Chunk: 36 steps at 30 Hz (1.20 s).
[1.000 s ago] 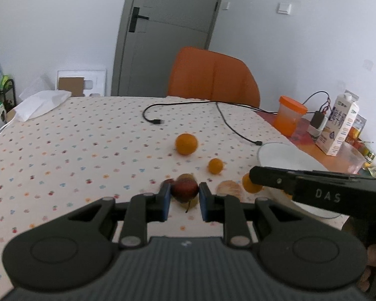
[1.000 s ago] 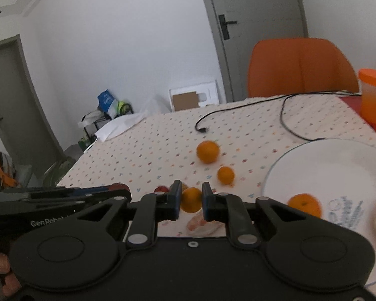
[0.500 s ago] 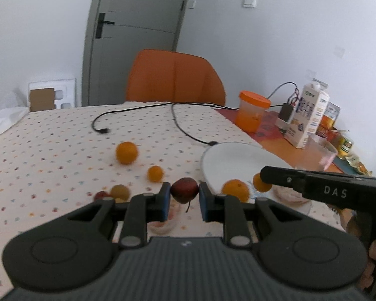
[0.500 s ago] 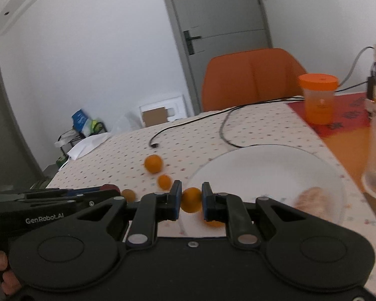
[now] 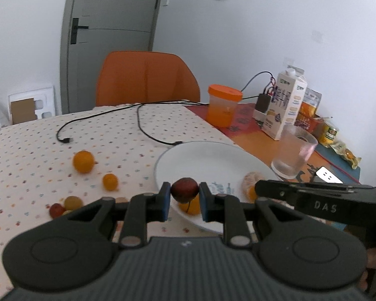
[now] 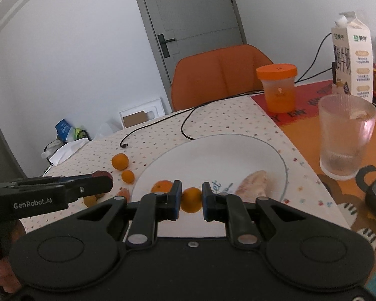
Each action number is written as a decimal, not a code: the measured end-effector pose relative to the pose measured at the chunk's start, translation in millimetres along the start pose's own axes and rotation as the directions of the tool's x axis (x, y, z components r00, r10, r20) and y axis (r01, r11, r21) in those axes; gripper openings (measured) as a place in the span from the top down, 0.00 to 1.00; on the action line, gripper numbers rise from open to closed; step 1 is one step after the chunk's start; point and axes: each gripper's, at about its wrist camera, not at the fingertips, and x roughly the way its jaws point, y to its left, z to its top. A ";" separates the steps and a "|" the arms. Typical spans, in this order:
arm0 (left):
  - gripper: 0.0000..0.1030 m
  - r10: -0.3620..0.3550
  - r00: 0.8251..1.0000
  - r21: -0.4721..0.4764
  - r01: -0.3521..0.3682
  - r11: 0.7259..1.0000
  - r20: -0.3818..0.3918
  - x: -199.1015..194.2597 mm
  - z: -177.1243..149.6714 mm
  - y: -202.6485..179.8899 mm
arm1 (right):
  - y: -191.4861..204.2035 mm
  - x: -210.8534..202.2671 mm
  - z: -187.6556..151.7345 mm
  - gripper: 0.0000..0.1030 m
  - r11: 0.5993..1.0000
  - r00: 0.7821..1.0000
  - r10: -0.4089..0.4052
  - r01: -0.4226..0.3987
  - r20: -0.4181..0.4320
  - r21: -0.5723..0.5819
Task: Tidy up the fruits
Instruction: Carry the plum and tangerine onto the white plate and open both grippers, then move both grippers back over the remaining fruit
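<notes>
My left gripper (image 5: pixel 184 192) is shut on a dark red fruit (image 5: pixel 184 189) and holds it above the near rim of the white plate (image 5: pixel 208 158). My right gripper (image 6: pixel 191 198) is shut on a small orange (image 6: pixel 191 200), also above the plate (image 6: pixel 213 155). An orange (image 6: pixel 161 186) and a peeled fruit (image 6: pixel 252 183) lie on the plate. On the dotted tablecloth lie a bigger orange (image 5: pixel 83 161), a small orange (image 5: pixel 110 181) and small red and yellow fruits (image 5: pixel 65 205).
A ribbed glass (image 5: pixel 293 150) stands right of the plate, with a milk carton (image 5: pixel 284 105) and an orange-lidded cup (image 5: pixel 223 105) behind. A black cable (image 5: pixel 143 125) runs across the table. An orange chair (image 5: pixel 145 80) stands at the far edge.
Both grippers have moved right with their fruit, from over the tablecloth to over the plate. The loose fruits now lie to the left.
</notes>
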 end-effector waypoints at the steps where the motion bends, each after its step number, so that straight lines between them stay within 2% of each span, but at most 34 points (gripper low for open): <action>1: 0.78 -0.002 1.000 0.006 0.002 1.000 -0.003 2.1 0.0 -2.8 | -1.4 0.2 -0.7 0.83 1.000 1.000 0.005 -0.005 -0.002 0.005; 2: 0.78 -0.006 1.000 0.011 0.006 1.000 -0.007 4.4 -0.1 -5.8 | -3.8 -0.8 -1.7 0.77 1.000 1.000 0.004 -0.004 0.002 0.011; 11: 0.78 -0.019 0.999 0.041 0.021 0.999 -0.031 16.4 -1.2 -24.4 | -19.8 -13.7 -8.3 0.76 0.999 1.000 0.009 -0.009 0.002 0.044; 18: 0.78 -0.033 0.999 0.072 0.035 0.997 -0.037 21.8 -1.0 -38.1 | -21.5 -15.7 -12.8 0.64 0.999 1.000 0.016 -0.016 0.003 0.046; 23: 0.68 -0.023 1.000 0.093 0.025 0.995 -0.018 14.5 0.2 -39.9 | -18.8 -16.6 -14.5 0.57 0.999 1.000 0.018 -0.018 0.003 0.042; 27: 0.43 0.017 1.000 0.100 -0.018 0.995 0.007 6.6 1.1 -32.0 | -15.6 -16.7 -15.3 0.51 0.999 1.000 0.025 -0.025 0.010 0.043; 31: 0.29 0.070 0.997 0.092 -0.072 0.993 0.025 -0.3 0.6 -20.7 | -11.2 -14.4 -17.9 0.45 0.998 0.999 0.038 -0.038 0.008 0.043; 34: 0.23 0.090 0.995 0.080 -0.092 0.993 0.031 -4.2 0.1 -12.6 | -7.9 -11.8 -18.2 0.45 0.998 0.999 0.046 -0.046 0.004 0.042; 36: 0.22 0.101 0.994 0.076 -0.103 0.992 0.032 -6.7 -0.9 -8.1 | -4.8 -11.4 -18.1 0.41 0.998 0.999 0.053 -0.054 0.006 0.041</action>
